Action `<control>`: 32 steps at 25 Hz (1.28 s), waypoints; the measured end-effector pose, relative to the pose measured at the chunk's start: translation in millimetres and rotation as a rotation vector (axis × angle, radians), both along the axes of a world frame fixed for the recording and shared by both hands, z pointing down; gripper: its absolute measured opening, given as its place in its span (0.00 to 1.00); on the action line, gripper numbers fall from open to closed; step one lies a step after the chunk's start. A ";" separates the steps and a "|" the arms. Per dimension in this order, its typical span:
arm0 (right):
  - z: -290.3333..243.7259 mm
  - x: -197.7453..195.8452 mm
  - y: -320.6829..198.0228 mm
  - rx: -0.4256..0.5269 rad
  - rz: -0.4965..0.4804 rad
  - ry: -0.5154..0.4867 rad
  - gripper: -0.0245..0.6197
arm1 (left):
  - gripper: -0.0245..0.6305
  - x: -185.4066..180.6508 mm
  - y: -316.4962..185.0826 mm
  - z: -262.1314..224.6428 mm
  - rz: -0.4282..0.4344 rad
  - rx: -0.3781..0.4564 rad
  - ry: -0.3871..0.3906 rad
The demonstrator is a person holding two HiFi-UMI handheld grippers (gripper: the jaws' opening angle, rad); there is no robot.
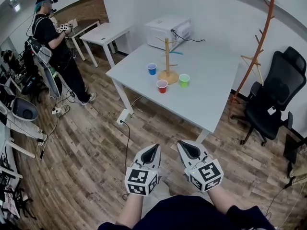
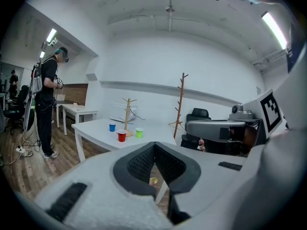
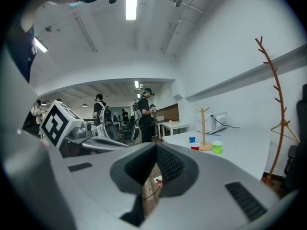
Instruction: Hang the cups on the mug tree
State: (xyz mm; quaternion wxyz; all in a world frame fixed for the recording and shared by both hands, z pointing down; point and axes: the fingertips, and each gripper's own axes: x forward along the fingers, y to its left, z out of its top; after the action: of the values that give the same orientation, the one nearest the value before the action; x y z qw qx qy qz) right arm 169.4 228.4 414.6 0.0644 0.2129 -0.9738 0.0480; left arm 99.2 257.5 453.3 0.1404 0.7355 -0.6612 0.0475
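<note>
A wooden mug tree (image 1: 167, 59) stands on the white table (image 1: 206, 95), well ahead of me. Around its base sit a blue cup (image 1: 151, 69), a red cup (image 1: 162, 86) and a green cup (image 1: 184, 80). My left gripper (image 1: 152, 150) and right gripper (image 1: 188, 147) hang side by side over the wooden floor, far short of the table, both shut with nothing between the jaws. The left gripper view shows the mug tree (image 2: 127, 115) and the cups (image 2: 122, 135) far off; the right gripper view shows the same mug tree (image 3: 203, 126) small and distant.
A black office chair (image 1: 274, 99) and a tall wooden coat stand (image 1: 261, 42) flank the table's right end. A white box-shaped device (image 1: 168, 31) sits at the table's far edge. A person (image 1: 57, 47) stands at far left near another white desk (image 1: 103, 35). Cables trail over the floor.
</note>
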 end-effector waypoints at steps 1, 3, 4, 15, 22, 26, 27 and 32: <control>-0.4 -5.9 -3.6 0.000 0.000 -0.001 0.08 | 0.07 -5.7 -3.9 0.3 0.002 -0.001 0.001; -2.0 -17.5 -12.1 -0.005 0.005 -0.009 0.08 | 0.07 -16.8 -12.3 -0.1 0.012 0.001 -0.003; -2.9 -23.3 -16.9 -0.012 0.009 -0.014 0.08 | 0.07 -22.2 -16.6 -0.8 0.018 0.001 -0.004; -9.0 -93.6 -56.4 -0.074 0.071 -0.034 0.08 | 0.07 -94.3 -55.8 -7.8 0.053 -0.003 0.019; -6.1 -129.0 -74.8 -0.096 0.119 -0.035 0.09 | 0.07 -133.7 -73.0 -5.5 0.091 -0.002 0.017; 1.1 -146.0 -83.5 -0.111 0.152 -0.031 0.09 | 0.07 -155.6 -79.3 -3.8 0.107 -0.002 0.011; 2.8 -150.4 -84.9 -0.114 0.161 -0.033 0.09 | 0.07 -161.3 -80.5 -3.2 0.111 -0.002 0.011; 6.4 -168.1 -90.1 -0.125 0.191 -0.053 0.09 | 0.07 -182.2 -86.5 3.0 0.136 -0.013 0.008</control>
State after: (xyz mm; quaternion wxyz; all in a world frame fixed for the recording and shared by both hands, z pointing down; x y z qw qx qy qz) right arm 1.3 138.3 420.9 0.0467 0.2989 -0.9455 0.1201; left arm -83.0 171.0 456.3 0.1441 0.7778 -0.6090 0.0583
